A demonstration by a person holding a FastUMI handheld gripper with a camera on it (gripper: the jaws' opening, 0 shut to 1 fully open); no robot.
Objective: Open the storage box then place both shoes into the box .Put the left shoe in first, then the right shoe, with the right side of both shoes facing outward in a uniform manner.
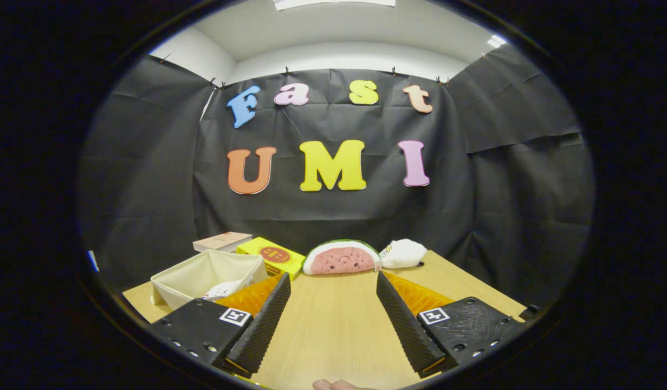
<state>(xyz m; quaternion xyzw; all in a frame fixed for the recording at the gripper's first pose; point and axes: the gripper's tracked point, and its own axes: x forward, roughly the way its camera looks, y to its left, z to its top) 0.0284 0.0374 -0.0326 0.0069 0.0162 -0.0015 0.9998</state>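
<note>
On the left edge of the desk (333,336) sits the storage box (206,275), a pale fabric bin with its top open. Something white with small dark specks (220,290) lies inside it against the near wall; it may be a shoe, but too little of it shows to be sure. Behind the box, toward the far left corner, a flat tan book (222,240) lies beside a yellow carton (271,257). At the middle of the far edge rests a watermelon-slice plush (341,258), and just to its right, touching it, a white plush (402,253).

The gripper (333,311) hangs low over the near edge with its fingers spread wide apart, holding nothing; only bare wood lies between them. A fingertip of the person's hand (336,384) peeks in at the very near edge.

As I judge it, the box needs no further opening, so the shoe-placing step is in hand. No second shoe lies on the visible part of the desk. The next move likely calls for swinging the fingers toward a shoe, pinching it by its side, and carrying it leftward over the box rim with its right side outward.
</note>
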